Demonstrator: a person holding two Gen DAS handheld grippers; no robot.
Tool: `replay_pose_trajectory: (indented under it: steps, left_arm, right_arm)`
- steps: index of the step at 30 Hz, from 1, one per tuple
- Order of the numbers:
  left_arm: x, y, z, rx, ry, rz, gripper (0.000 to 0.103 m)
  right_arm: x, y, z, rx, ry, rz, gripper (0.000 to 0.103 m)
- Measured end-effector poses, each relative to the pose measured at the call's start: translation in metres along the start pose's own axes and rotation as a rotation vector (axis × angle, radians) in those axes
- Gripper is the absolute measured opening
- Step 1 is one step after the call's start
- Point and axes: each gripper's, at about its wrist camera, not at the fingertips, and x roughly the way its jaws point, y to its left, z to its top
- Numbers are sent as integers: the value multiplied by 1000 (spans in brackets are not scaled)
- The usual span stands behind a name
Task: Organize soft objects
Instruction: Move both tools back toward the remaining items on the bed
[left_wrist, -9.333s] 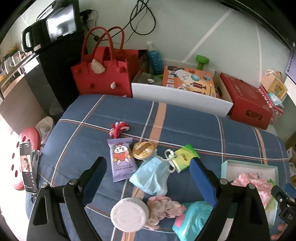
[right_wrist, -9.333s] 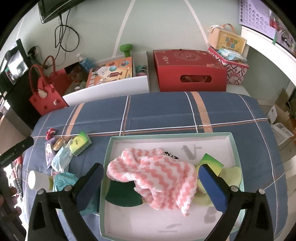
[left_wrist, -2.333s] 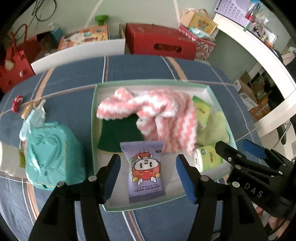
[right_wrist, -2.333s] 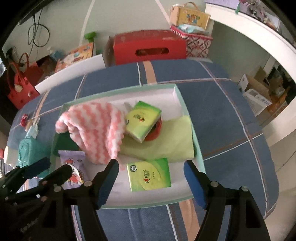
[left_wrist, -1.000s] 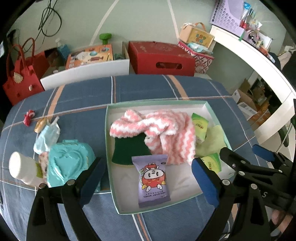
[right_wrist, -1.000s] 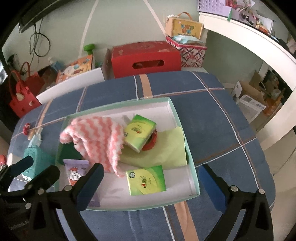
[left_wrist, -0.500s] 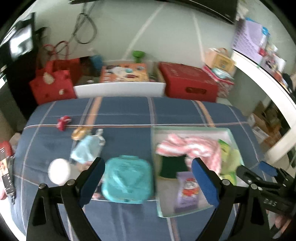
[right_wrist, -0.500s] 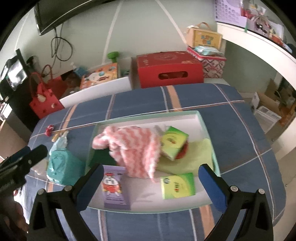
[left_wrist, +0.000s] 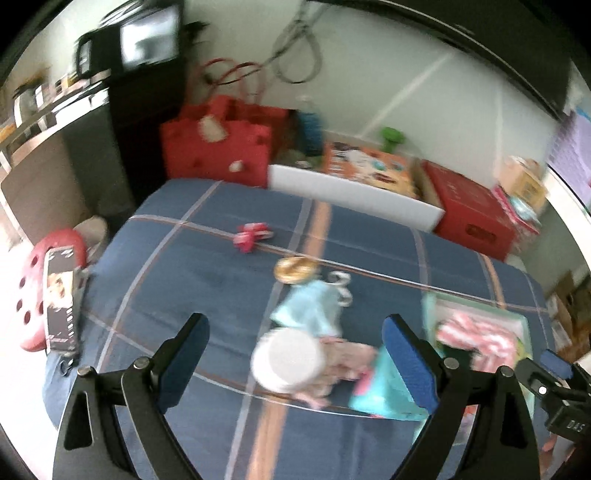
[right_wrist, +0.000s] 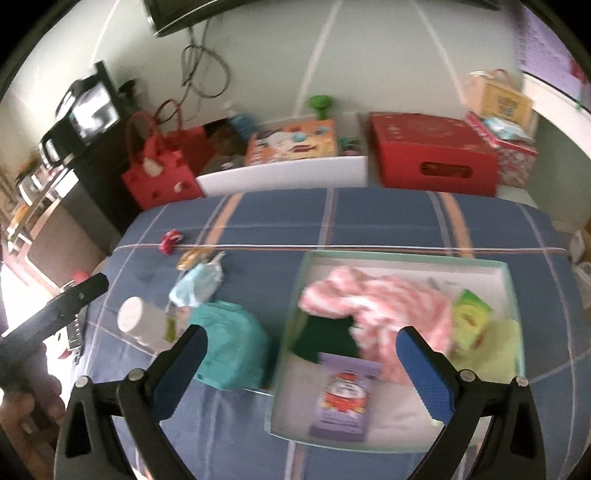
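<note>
- We see the left gripper (left_wrist: 293, 352) spread wide, holding nothing; right gripper (right_wrist: 302, 363) likewise, jaws apart and empty.
- Left view blurred: white-capped bottle (left_wrist: 286, 360) between the fingers, floral cloth (left_wrist: 341, 360) at its 3 o'clock, partly hidden.
- Blue face mask (left_wrist: 310, 308) at 12 o'clock.
- Green-rimmed tray (right_wrist: 511, 291) at right holds the pink zigzag towel (right_wrist: 380, 299) and purple packet (right_wrist: 343, 398); a fingertip cuts off its near corner.
- Teal pouch (right_wrist: 231, 341) just beside the tray, at its 9 o'clock.

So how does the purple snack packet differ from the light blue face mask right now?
The purple snack packet lies flat inside the tray, near its front edge; the light blue face mask lies crumpled on the blue plaid cloth, outside the tray. The packet bears a red cartoon print; the mask looks plain. Neither is held by a tool.
</note>
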Motion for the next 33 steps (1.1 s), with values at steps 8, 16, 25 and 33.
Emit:
replay_pose_trajectory:
  steps: [8,16,25,33]
  left_arm:
    - [22,66,-3,-142,52,24,95]
    - [49,90,9,-180,81,-67,95]
    - [102,91,45,-50,178,-65,95]
    - [147,97,80,-20,258,-148,95]
  right_arm:
    - [41,41,24,-49,86,59,103]
    - [83,94,56,-141,185,116,103]
    - [139,131,88,-231,311,137,103]
    - [183,148,117,-275,376,154,100]
